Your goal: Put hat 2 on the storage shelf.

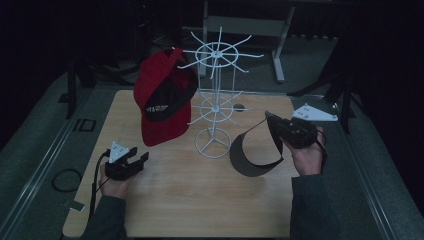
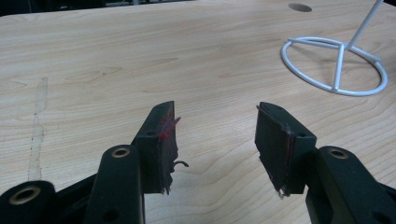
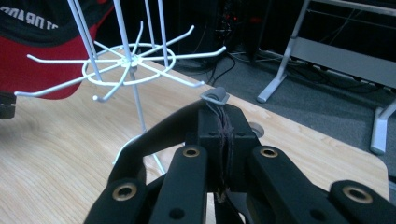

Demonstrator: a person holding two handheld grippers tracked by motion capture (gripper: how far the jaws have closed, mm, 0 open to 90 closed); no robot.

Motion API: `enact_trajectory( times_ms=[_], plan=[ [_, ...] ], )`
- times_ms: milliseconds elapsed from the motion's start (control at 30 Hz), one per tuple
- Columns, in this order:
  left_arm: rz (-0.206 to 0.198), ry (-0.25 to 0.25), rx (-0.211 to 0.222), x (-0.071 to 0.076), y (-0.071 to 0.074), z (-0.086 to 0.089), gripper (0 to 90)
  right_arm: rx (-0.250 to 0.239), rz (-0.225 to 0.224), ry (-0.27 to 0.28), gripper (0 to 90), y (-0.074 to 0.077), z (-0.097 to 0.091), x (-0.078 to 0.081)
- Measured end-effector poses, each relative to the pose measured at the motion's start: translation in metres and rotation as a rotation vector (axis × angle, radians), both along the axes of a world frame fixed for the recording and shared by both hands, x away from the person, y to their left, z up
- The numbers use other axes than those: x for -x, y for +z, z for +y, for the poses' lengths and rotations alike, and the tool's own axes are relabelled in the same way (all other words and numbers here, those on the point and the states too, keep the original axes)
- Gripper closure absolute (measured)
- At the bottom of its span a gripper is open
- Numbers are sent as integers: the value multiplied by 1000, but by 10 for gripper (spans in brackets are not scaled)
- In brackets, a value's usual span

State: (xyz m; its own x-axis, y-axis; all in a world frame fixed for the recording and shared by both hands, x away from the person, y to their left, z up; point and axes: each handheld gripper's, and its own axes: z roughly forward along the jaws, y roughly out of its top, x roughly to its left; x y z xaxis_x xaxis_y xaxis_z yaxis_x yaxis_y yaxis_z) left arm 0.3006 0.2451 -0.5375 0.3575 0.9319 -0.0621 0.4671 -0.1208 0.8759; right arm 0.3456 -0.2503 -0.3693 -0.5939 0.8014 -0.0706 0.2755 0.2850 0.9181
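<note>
A white wire hook rack stands mid-table on a ring base. A red cap with a black underside hangs from its upper left hooks. To the right of the base, a black visor dangles just above the wood. My right gripper is shut on its thin strap. In the right gripper view the jaws pinch the strap below a grey buckle, with the rack's lower ring beyond. My left gripper rests low at the left of the table, open, with nothing between its jaws.
The wooden table has a small round hole behind the rack. A black cable loop lies on the grey floor at the left. A grey metal frame stands beyond the far edge.
</note>
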Motion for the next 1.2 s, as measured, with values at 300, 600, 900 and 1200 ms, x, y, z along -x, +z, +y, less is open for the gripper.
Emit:
enact_trajectory(
  times_ms=[300,600,900,1200],
  plan=[
    [-1,0,2,0,0,0,489,-4,-24,11,879,14,-1,0],
    [1,-5,10,0,0,-1,489,-20,-42,7,879,30,-5,-4],
    [-1,-7,15,1,1,-1,489,-17,-46,39,878,40,-4,-5],
    [0,-8,15,1,1,-1,489,-7,-65,34,878,54,-1,-9]
  ],
)
